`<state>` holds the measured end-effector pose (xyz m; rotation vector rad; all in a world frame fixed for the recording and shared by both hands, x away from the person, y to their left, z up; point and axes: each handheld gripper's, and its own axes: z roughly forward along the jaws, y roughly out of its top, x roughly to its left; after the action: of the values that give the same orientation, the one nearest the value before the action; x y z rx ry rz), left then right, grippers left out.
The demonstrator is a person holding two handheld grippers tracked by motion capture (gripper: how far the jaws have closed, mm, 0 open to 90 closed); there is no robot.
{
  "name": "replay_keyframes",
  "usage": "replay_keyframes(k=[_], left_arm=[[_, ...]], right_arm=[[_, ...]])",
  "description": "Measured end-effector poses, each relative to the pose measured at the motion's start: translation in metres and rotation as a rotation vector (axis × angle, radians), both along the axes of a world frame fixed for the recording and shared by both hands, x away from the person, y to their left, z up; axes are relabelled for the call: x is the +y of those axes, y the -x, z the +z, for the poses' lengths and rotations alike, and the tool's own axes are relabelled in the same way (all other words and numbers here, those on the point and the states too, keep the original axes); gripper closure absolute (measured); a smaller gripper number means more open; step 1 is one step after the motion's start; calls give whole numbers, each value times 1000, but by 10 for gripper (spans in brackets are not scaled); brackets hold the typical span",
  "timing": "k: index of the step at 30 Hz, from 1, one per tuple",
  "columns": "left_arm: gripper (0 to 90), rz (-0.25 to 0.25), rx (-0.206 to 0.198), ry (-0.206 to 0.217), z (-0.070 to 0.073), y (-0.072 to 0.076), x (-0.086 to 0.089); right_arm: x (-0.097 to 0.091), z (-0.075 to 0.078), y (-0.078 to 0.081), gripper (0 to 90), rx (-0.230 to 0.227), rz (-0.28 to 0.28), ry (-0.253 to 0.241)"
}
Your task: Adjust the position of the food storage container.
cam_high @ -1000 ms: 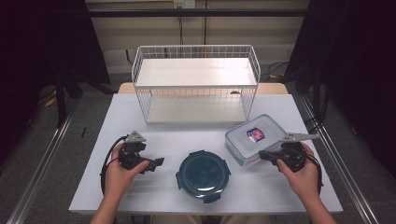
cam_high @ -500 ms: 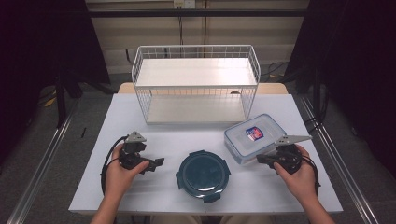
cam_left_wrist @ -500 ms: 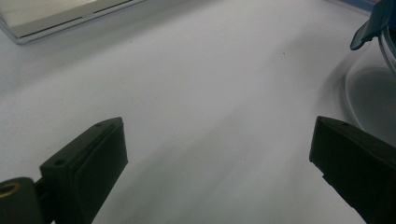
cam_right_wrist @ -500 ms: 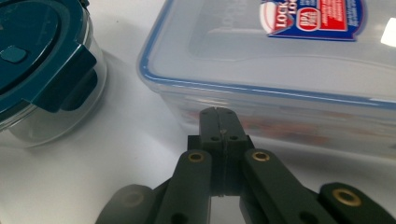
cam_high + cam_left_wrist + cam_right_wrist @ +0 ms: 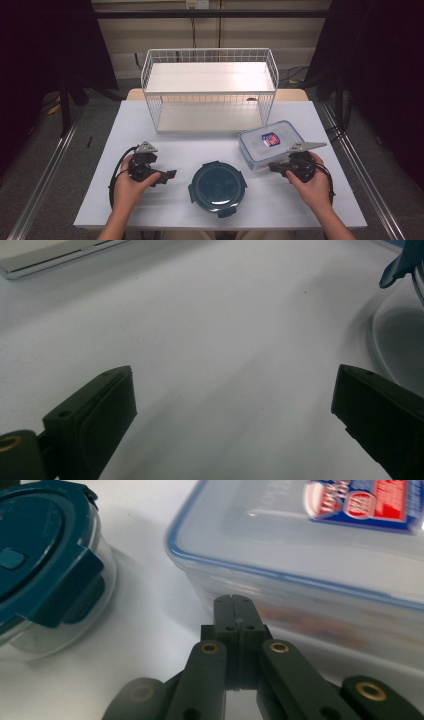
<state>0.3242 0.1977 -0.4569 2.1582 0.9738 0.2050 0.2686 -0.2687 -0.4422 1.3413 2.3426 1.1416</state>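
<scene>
Right gripper view looks along the right gripper (image 5: 235,611), its two black jaws pressed flat together with nothing between them, tips just beside the near wall of the clear rectangular plastic box with a blue-rimmed lid (image 5: 320,545). Left of that box sits the round glass container with a dark teal clip lid (image 5: 217,187), and farther left the left gripper (image 5: 235,405) rests with jaws spread wide over bare white table (image 5: 200,150). Beyond the box stands the white wire basket shelf (image 5: 210,90). As I judge it, clenched jaws pushed forward would shove the box rather than grasp it; they must open first. A red, white and blue sticker (image 5: 270,139) marks the lid, its writing too blurred to read.
</scene>
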Motion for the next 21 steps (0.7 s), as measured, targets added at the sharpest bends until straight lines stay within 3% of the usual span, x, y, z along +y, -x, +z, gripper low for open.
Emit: replay_keyframes(k=[2,7,14,15,21], left_arm=[[39,-5,4,-2,0,0,1],[39,3,5,-4,0,0,1],[39,-5,7,1,0,-1,-2],[39,-3,14,10,-1,-2,-3],[39,-11,23,-1,-2,-3,-4]], right_arm=[[-4,0,1,900,-4,-6,8],[-34,-1,5,900,-5,-90,25],[-51,-1,3,900,-17,-147,46],[-56,-1,2,900,-28,-165,66],[-74,-4,-4,900,-31,-219,83]])
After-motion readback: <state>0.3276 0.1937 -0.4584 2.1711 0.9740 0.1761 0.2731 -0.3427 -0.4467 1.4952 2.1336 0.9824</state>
